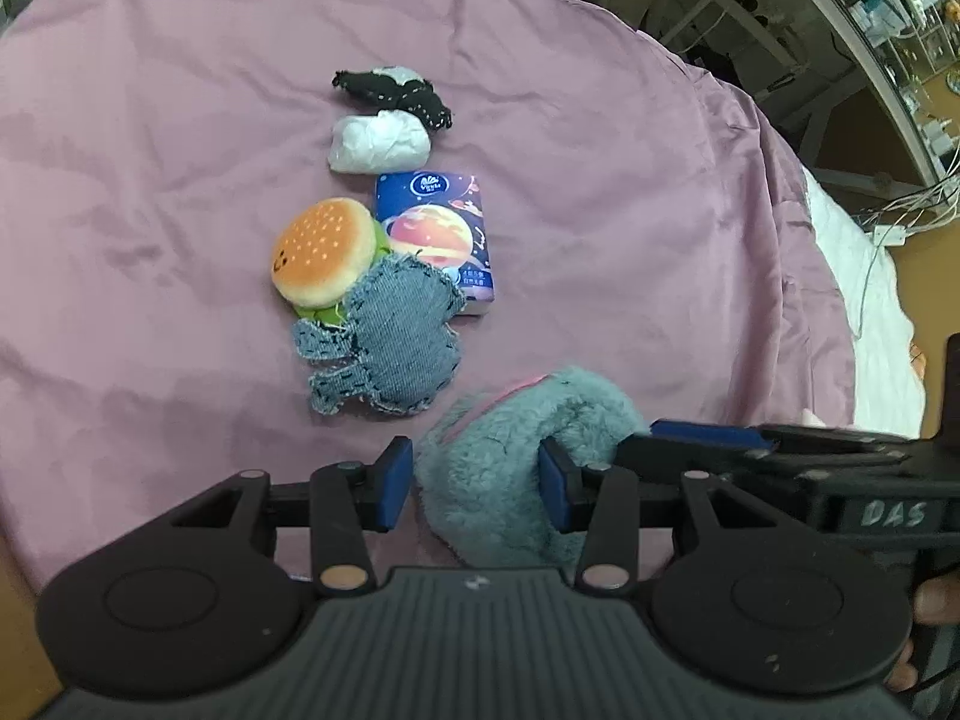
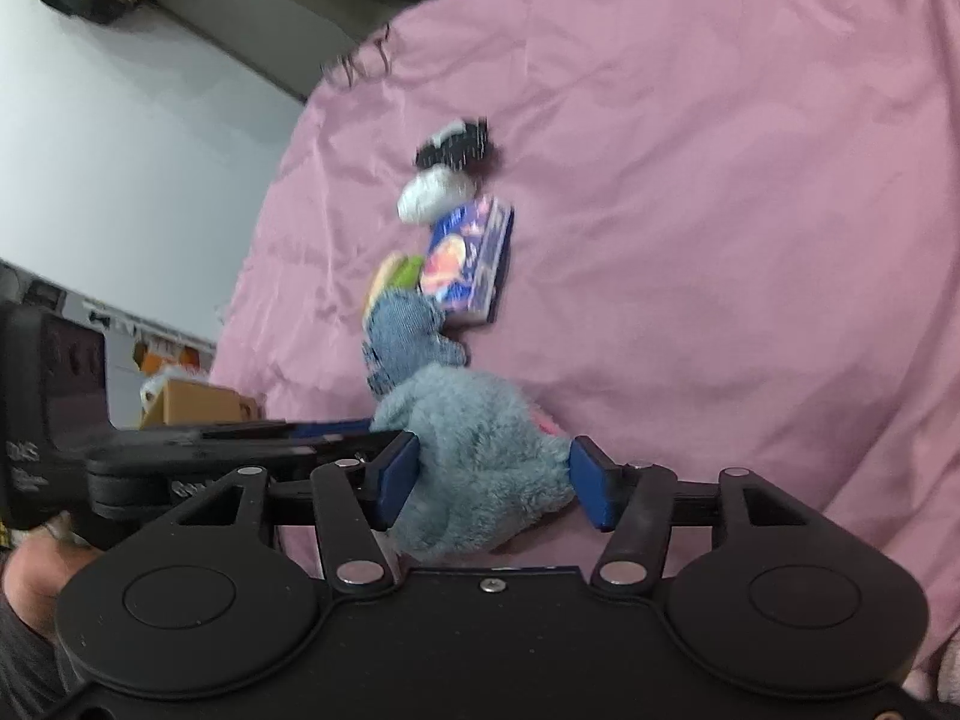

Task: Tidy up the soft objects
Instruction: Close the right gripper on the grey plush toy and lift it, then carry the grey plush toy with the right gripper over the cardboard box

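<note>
Soft things in a row on the bed cover, running away from me.

Nearest me lies the furry toy, then the denim toy overlapping the burger plush, with the tissue pack on its right; behind them come the wrapped bundle and the knitted piece.

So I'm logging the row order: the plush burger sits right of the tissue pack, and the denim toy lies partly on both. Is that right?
Not quite. In the left wrist view the plush burger sits left of the tissue pack, not right. The denim toy does lie partly on both.
</note>
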### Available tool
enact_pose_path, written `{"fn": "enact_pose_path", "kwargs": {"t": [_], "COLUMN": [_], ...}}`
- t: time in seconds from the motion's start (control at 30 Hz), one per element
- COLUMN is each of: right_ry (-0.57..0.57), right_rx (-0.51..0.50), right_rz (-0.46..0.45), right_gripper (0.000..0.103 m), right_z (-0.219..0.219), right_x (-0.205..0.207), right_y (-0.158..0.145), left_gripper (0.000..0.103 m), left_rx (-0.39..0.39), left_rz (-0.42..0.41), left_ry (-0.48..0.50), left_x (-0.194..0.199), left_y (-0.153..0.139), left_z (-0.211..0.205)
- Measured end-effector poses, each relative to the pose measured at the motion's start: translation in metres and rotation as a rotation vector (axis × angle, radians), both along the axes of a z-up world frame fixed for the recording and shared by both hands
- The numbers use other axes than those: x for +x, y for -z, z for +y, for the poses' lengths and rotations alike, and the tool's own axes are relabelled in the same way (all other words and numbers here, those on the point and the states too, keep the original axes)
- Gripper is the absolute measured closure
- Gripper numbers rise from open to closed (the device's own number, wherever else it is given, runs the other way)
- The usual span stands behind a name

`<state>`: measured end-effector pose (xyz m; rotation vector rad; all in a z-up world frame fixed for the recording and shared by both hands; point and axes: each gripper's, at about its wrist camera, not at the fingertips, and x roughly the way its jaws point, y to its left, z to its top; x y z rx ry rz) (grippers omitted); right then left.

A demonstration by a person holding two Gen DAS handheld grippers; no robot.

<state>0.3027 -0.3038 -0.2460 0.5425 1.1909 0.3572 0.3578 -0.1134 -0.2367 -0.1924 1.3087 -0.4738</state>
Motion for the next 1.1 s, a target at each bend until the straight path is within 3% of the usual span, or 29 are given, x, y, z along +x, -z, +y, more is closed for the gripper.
{"fn": "enact_pose_path", "kwargs": {"t": [0.07, 0.13, 0.6, 0.9, 1.1], "right_ry": [0.001, 0.004, -0.021, -0.076, -0.113], "right_rx": [0.012, 0.018, 0.014, 0.031, 0.06], "right_rz": [0.01, -0.002, -0.137, -0.234, -0.277], "right_gripper": [0.05, 0.054, 0.057, 0.057, 0.057], "right_z": [0.002, 0.002, 0.022, 0.061, 0.095], "right_x": [0.001, 0.002, -0.015, -0.034, -0.045], "right_y": [0.004, 0.001, -0.063, -0.109, -0.119], "left_gripper": [0.076, 0.079, 0.08, 0.08, 0.08], "left_rx": [-0.028, -0.033, -0.036, -0.043, -0.032], "left_rz": [0.012, 0.004, -0.167, -0.269, -0.3], "left_ry": [-0.002, 0.0, -0.012, -0.067, -0.117], "left_x": [0.001, 0.001, -0.022, -0.055, -0.079], "left_y": [0.002, 0.001, -0.068, -0.117, -0.135], "left_z": [0.002, 0.003, 0.022, 0.059, 0.095]}}
